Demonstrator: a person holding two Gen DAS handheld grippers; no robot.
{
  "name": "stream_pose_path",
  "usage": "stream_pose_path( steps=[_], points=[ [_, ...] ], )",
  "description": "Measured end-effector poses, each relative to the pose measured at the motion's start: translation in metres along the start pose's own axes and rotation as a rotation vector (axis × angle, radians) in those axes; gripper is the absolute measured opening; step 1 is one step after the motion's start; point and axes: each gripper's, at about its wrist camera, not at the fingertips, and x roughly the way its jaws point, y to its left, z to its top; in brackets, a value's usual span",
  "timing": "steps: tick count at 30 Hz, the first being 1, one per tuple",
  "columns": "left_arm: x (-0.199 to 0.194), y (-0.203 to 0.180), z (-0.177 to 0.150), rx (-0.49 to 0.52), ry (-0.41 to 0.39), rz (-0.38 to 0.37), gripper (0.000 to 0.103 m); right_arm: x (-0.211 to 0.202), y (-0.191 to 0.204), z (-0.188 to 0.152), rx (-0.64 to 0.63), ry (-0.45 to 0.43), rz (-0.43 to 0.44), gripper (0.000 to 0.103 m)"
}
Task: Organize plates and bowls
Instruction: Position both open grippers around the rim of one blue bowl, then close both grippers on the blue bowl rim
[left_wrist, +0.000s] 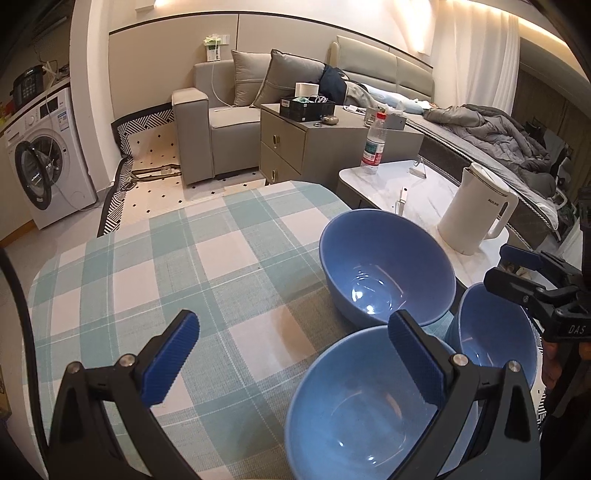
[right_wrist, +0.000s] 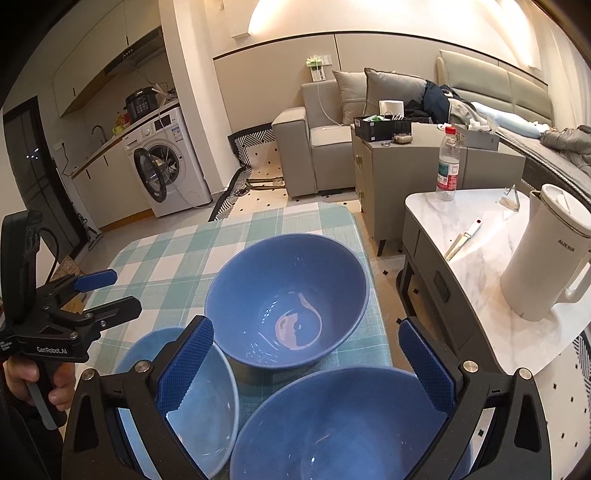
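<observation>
Meanwhile, far left, a washing machine (right_wrist: 168, 166) is standing with its door hanging open. The left gripper (left_wrist: 291, 358), lettered "GenRobot.AI", is hovering with jaws spread wide and holding nothing above the checked tablecloth (left_wrist: 147, 266). Three blue bowls are sitting clustered on the cloth: near-left bowl (right_wrist: 207, 402), far bowl (right_wrist: 288, 299), near-right bowl (right_wrist: 343, 424). The right gripper (right_wrist: 306, 365) is gaping equally empty over them. Rightward, a marble side table (right_wrist: 476, 269) is carrying a water bottle (right_wrist: 448, 162), a knife (right_wrist: 461, 240) and a white kettle (right_wrist: 546, 254) reading "AUX".
</observation>
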Motion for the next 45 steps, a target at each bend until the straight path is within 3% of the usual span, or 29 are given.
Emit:
stream_pose_path(
  steps=[10,13,19,21,24,28,45],
  points=[
    [0.025,-0.007,0.013,0.006,0.02,-0.009,0.102,0.02,-0.014,0.007,0.027,0.057,0.014,0.101],
    [0.028,-0.009,0.016,0.01,0.017,-0.012,0.1,0.027,-0.016,0.008,0.029,0.077,0.01,0.091],
    [0.037,-0.018,0.019,0.037,0.047,-0.024,0.08,0.041,-0.018,0.007,0.032,0.116,0.016,0.072],
    [0.04,-0.022,0.019,0.053,0.058,-0.027,0.067,0.045,-0.02,0.007,0.036,0.128,0.018,0.068],
    [0.047,-0.026,0.018,0.064,0.074,-0.036,0.058,0.052,-0.022,0.006,0.041,0.148,0.015,0.062],
    [0.055,-0.03,0.018,0.071,0.1,-0.047,0.054,0.059,-0.024,0.006,0.045,0.168,0.015,0.056],
    [0.084,-0.031,0.018,0.019,0.206,-0.107,0.034,0.074,-0.036,0.007,0.085,0.199,0.0,0.054]
  ],
)
